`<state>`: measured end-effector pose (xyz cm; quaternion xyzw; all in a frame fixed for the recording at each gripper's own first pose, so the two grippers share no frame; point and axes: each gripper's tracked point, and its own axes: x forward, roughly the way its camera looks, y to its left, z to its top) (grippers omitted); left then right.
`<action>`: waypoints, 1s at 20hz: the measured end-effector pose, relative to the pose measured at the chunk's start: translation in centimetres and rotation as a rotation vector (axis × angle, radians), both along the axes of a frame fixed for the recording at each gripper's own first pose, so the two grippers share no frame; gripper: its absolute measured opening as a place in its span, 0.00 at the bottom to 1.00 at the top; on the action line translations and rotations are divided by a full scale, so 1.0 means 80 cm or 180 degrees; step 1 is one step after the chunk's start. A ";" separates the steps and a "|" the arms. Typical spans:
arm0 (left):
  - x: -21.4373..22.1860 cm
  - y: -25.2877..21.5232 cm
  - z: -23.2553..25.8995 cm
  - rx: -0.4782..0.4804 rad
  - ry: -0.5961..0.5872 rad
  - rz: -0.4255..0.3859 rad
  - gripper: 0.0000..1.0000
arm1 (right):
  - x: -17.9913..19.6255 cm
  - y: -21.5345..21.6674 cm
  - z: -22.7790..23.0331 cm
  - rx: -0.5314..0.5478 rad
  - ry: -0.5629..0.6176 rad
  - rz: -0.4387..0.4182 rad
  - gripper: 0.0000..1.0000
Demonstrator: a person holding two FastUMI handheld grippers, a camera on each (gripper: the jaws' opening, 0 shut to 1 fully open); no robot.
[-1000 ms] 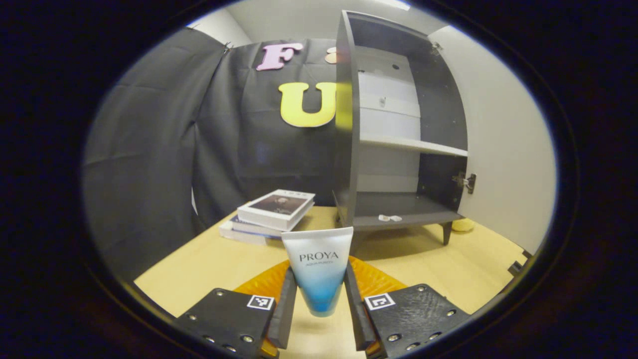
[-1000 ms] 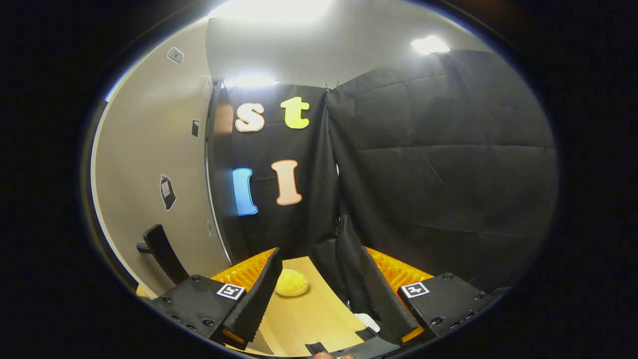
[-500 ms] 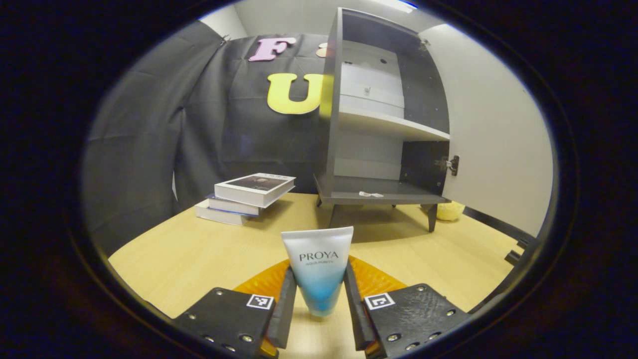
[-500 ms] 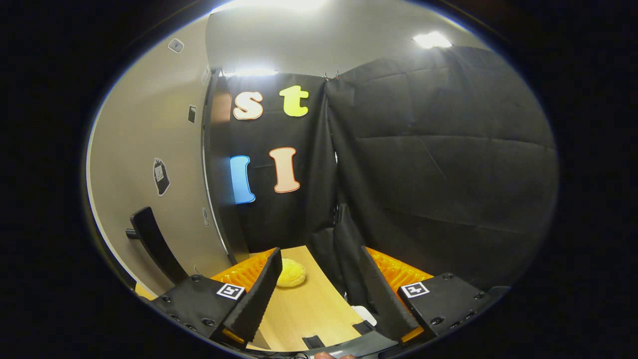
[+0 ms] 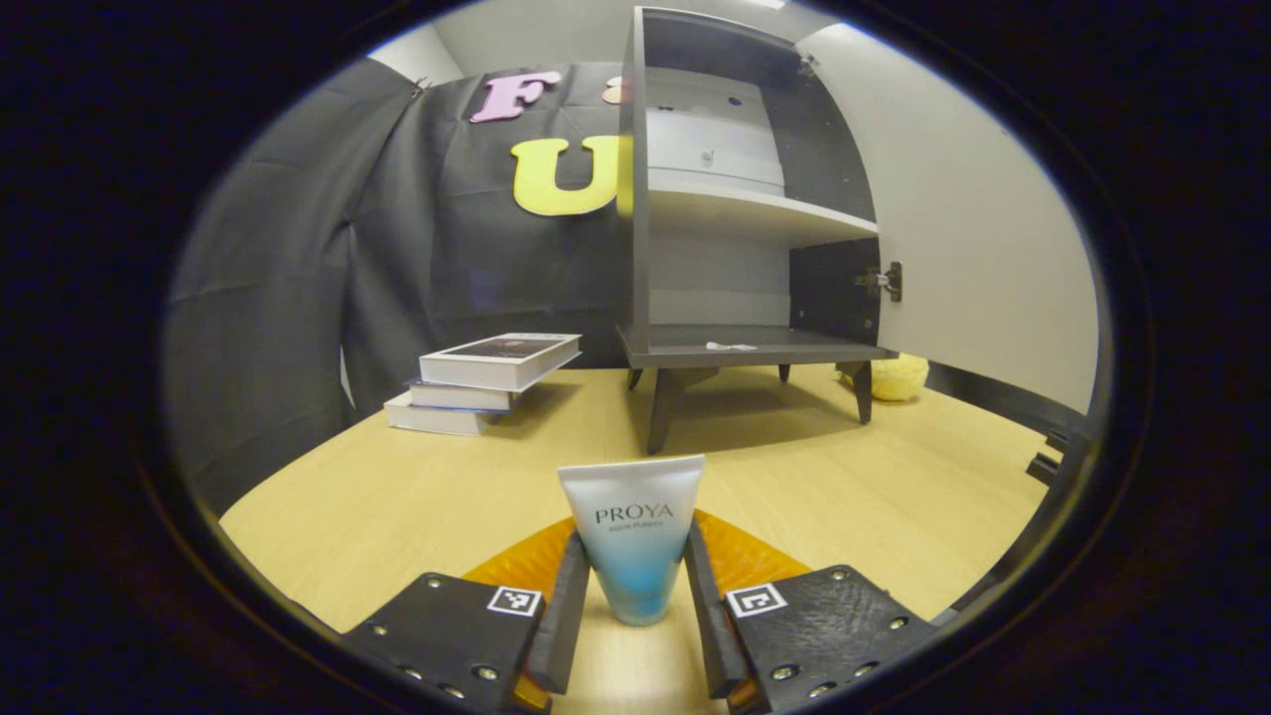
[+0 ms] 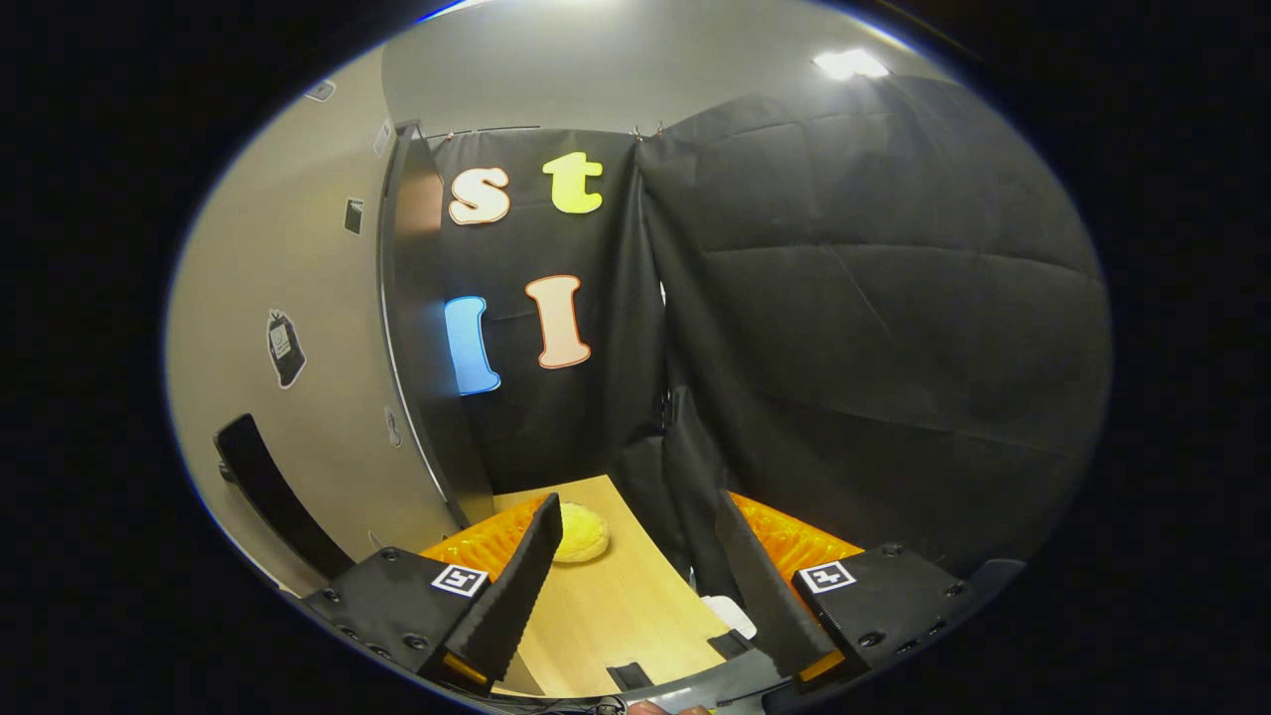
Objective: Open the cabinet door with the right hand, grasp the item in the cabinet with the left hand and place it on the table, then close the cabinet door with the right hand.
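While the right claw [image 6: 635,586] gapes, the left claw [image 5: 629,606] pinches the tube [image 5: 632,536] upright.

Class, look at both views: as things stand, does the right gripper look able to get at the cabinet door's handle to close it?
Probably yes. The right gripper is open and holds nothing, and the black handle on the open door stands just to its left with nothing between them.
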<state>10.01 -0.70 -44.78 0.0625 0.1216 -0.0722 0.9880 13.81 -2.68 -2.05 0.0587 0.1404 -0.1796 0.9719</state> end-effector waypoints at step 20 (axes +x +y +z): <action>-0.049 -0.007 0.288 0.0050 -0.0647 -0.0427 0.94 | -0.012 0.014 -0.040 0.0186 -0.0065 0.0007 0.98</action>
